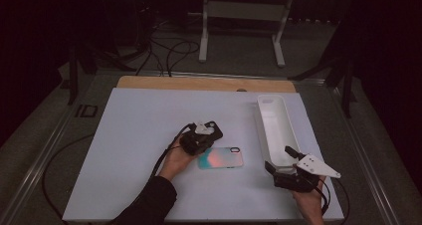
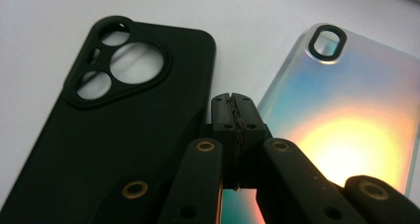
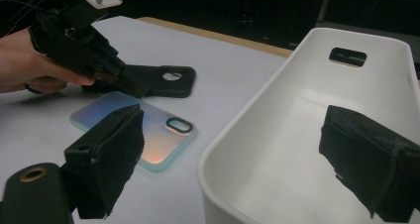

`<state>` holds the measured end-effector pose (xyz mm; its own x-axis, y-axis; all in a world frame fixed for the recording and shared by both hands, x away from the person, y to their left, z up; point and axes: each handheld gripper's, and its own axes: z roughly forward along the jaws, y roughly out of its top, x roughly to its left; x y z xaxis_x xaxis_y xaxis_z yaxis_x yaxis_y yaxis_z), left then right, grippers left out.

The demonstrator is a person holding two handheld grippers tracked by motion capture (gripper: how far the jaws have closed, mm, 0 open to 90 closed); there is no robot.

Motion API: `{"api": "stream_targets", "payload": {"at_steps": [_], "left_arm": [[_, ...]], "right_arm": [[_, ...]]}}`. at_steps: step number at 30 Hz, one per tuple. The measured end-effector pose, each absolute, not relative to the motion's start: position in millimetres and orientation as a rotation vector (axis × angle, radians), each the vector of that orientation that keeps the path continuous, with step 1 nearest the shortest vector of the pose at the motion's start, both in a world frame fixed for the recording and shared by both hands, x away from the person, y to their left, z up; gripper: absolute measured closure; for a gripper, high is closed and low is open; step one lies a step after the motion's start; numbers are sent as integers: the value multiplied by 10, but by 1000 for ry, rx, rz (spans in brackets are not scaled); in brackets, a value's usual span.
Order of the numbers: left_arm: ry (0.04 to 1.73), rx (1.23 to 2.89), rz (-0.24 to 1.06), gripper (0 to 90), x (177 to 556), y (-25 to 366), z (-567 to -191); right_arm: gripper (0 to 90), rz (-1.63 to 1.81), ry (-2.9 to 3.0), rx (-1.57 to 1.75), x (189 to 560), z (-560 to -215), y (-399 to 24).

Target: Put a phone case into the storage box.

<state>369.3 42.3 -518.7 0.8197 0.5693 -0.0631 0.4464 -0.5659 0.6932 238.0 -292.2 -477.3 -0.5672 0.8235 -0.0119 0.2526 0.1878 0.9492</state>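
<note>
Looking down from the high view, we see the left hand-held gripper point(image 1: 209, 135) held low over the white surface point(image 1: 129, 150), its tips just above two phone cases near the middle. In the left gripper view its jaws are pressed fully together with nothing between them, the closed tips hovering over the gap between the black phone case point(image 2: 114, 125) on the left and the iridescent phone case point(image 2: 341, 115) on the right. The two cases lie flat, backs up, just beside each other; we cannot tell whether their edges touch. From above, the black case point(image 1: 213, 129) lies just beyond the iridescent one point(image 1: 221, 158).

The right hand-held gripper point(image 1: 283, 160) sits at the near right, its jaws spread wide and holding nothing. In the right gripper view one jaw stands over the surface and the other over the inside of the white tray point(image 3: 277, 149), so the tray's near rim lies between them. The tray point(image 1: 273, 130) runs lengthwise along the right side of the surface.
</note>
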Motion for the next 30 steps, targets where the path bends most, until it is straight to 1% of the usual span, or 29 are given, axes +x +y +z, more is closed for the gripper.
{"api": "stream_targets", "payload": {"at_steps": [10,15,20,22,24,30], "left_arm": [[713,2259,181,900,3427,511,-5195],[731,2252,178,898,3413,539,-5222],[740,2160,231,890,3379,638,-5053],[736,2102,271,867,3328,722,-4929],[738,2044,315,825,3252,841,-4807],[786,1899,445,611,2964,1375,-4577]], "right_arm": [[100,1385,1931,1003,2375,-4770,-2917],[100,1387,1931,1004,2376,-4772,-2909],[101,1386,1927,1007,2374,-4770,-2924],[101,1385,1925,1006,2373,-4769,-2930],[100,1386,1925,1005,2371,-4769,-2931],[101,1394,1928,1002,2378,-4770,-2918]]}}
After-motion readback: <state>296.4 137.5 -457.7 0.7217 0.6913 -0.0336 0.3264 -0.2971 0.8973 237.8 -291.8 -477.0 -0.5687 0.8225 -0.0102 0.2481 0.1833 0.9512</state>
